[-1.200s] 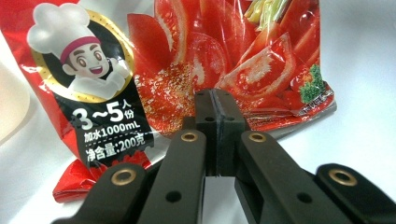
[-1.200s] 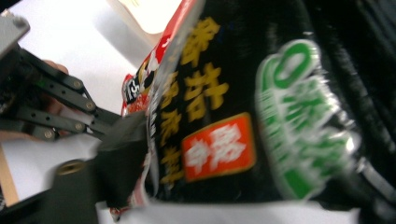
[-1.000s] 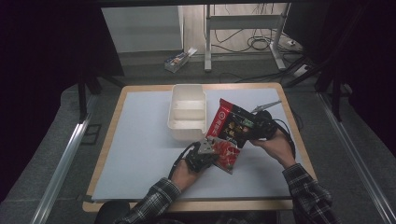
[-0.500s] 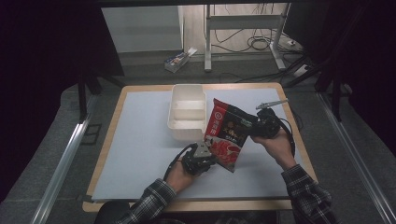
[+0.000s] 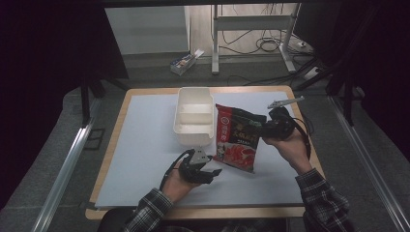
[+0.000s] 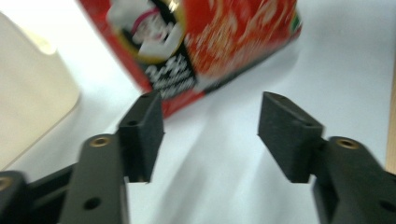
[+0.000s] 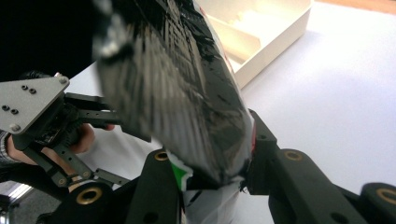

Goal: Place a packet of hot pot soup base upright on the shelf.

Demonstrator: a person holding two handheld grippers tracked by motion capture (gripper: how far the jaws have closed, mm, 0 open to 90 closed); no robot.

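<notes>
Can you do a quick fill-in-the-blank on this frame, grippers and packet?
1. The right gripper is shut on the red snack packet's ____ end.
2. The left gripper's jaws have just been opening and now have ____ between them.
3. The white ____ tray lies on the table just left of the packet in the high view.

Missing words: right; nothing; two-compartment

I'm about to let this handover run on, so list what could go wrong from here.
1. The right tool alone pinches the glossy red snack bag by one edge; the bag hangs tilted and might slip or swing.
2. The left tool has just been opening, nothing between its jaws, and sits close under the bag's lower corner; it could snag it.
3. The white two-compartment plastic tray stands right beside the bag, so a swing might knock it.
</notes>
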